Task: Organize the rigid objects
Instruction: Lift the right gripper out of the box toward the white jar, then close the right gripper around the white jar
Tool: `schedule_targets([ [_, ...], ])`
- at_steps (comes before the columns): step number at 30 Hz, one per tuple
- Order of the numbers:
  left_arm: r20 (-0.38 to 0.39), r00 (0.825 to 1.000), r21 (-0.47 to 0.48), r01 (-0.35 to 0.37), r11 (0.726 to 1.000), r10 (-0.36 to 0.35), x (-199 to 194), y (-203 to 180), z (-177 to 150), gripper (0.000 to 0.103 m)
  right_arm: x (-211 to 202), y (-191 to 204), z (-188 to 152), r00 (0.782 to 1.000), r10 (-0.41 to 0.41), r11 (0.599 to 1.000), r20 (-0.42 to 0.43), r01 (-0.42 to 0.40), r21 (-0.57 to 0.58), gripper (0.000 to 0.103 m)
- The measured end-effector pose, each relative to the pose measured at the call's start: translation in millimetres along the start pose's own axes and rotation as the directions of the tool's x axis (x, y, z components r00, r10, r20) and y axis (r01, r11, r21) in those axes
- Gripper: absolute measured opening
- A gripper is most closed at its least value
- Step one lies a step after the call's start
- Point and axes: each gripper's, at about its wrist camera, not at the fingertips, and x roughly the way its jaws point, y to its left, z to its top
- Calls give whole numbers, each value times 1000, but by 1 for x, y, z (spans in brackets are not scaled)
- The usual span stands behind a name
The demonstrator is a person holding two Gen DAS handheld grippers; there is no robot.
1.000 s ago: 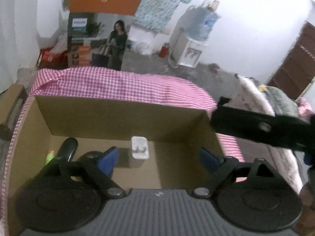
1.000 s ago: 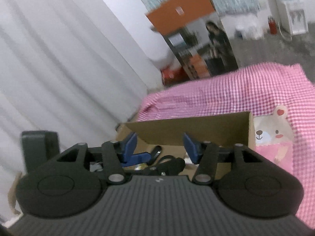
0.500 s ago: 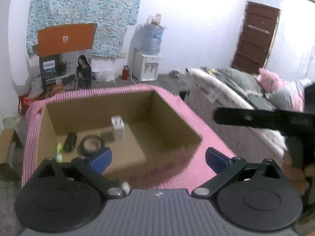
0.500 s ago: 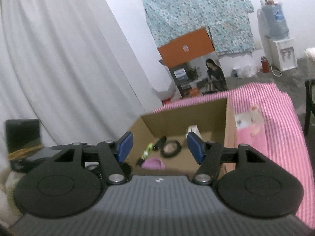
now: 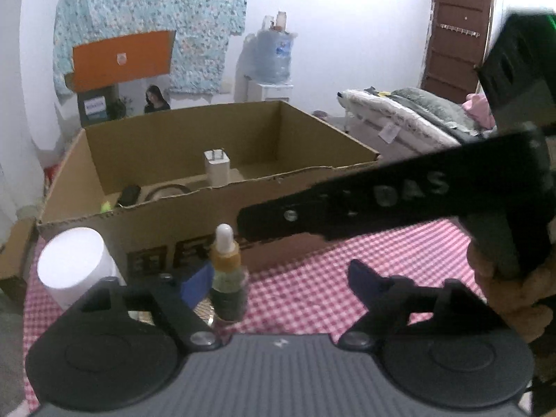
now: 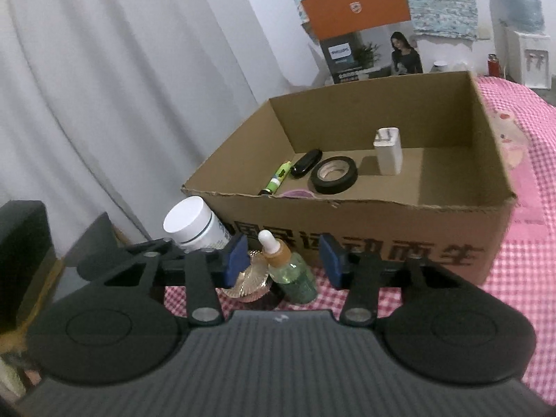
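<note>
An open cardboard box sits on the cloth-covered table, with a curtain to its left in the right wrist view and a printed carton behind it. Inside the box a marker, a small oblong case and a tape roll lie in a row from left to right, and a charger stands upright to the right of the roll. In front of the box's near wall stand a jar on the left, a dropper bottle to its right, and a ribbed lid between them, lower down
</note>
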Motion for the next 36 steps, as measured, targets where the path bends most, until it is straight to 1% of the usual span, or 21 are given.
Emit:
schedule_targets([
  [1,8,1000,10,-8,1000,7,-2,0,-1,74,1,3,1,1000,-1,1000,-3,1,-7,39],
  [4,51,998,46,-28,999,25,-16,0,-5,74,3,10,7,1000,15,1000,3,-15,-19,38],
  [7,108,991,82,-89,993,80,-37,4,-9,75,-3,17,14,999,39,999,17,-39,-23,40],
  [10,156,978,73,-150,986,138,-57,14,-12,77,-3,25,20,997,73,997,23,-73,-16,41],
  [11,171,973,67,-170,983,157,-62,18,-12,78,-1,28,23,996,91,996,21,-91,-10,43],
  [12,184,967,59,-187,980,174,-66,21,-12,82,1,31,24,994,109,994,18,-109,-2,46],
  [13,195,962,51,-206,977,193,-69,26,-13,84,2,34,25,992,124,992,12,-124,4,50],
  [14,198,957,43,-222,974,210,-70,30,-12,85,6,39,27,990,140,990,4,-140,9,53],
  [16,178,956,25,-240,970,232,-65,40,-12,85,14,47,28,988,152,988,-15,-152,5,55],
  [19,139,961,-12,-240,971,239,-56,55,-12,84,25,56,29,987,153,988,-47,-153,7,59],
  [23,118,966,-47,-228,973,232,-46,70,-15,83,43,66,28,985,144,990,-91,-143,12,62],
  [24,112,969,-61,-217,974,222,-43,73,-15,80,47,69,28,985,139,990,-102,-138,11,62],
  [27,80,978,-117,-183,976,193,-35,86,-18,69,62,73,29,984,124,992,-127,-124,7,62],
  [31,76,981,-161,-164,973,178,-34,98,-19,62,74,78,29,985,104,994,-141,-105,-3,62],
  [33,76,982,-167,-160,973,174,-35,102,-21,61,80,80,29,984,100,995,-149,-102,-2,62],
  [36,73,984,-181,-148,972,164,-34,105,-23,56,89,80,30,981,104,995,-163,-104,5,61],
])
